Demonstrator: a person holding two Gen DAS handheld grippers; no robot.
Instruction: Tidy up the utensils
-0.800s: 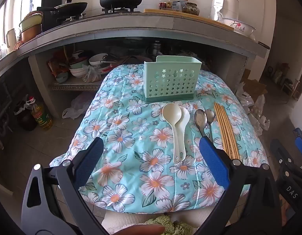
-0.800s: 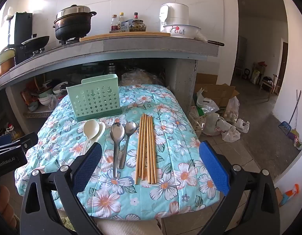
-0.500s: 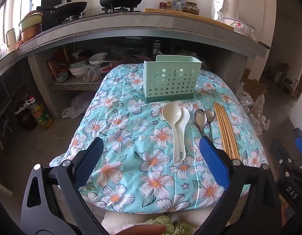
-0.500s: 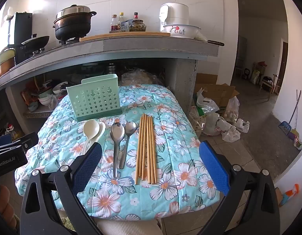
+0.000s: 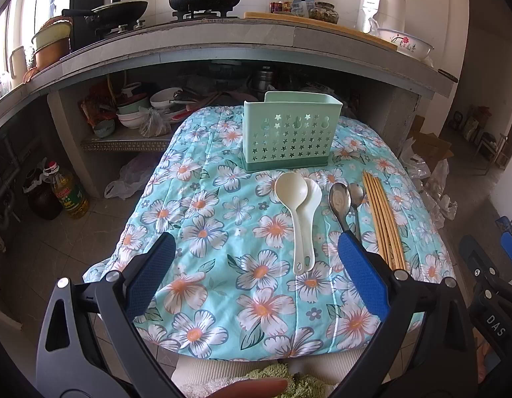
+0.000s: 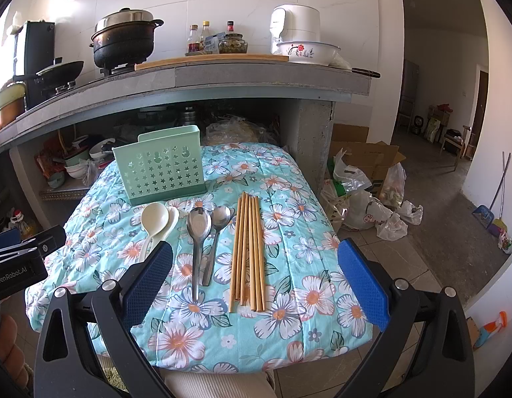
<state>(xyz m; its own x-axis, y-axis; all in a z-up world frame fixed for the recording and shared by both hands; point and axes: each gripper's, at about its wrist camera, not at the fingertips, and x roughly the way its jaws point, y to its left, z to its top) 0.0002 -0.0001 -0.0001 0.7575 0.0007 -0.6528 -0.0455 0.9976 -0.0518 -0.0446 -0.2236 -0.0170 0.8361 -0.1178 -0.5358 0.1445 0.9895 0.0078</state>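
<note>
On the left hand-held gripper (image 6: 17, 267), jaws wide and empty like the right (image 6: 254, 277), reads "GenRobot.AI".

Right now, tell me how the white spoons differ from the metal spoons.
The white spoons are matte cream plastic; the metal spoons are shiny steel. The white spoons lie overlapped, one partly on the other, while the metal spoons lie side by side. The white spoons are nearest the green holder's left end; the metal spoons lie next to the chopsticks. Both pairs point bowls toward the holder.
</note>
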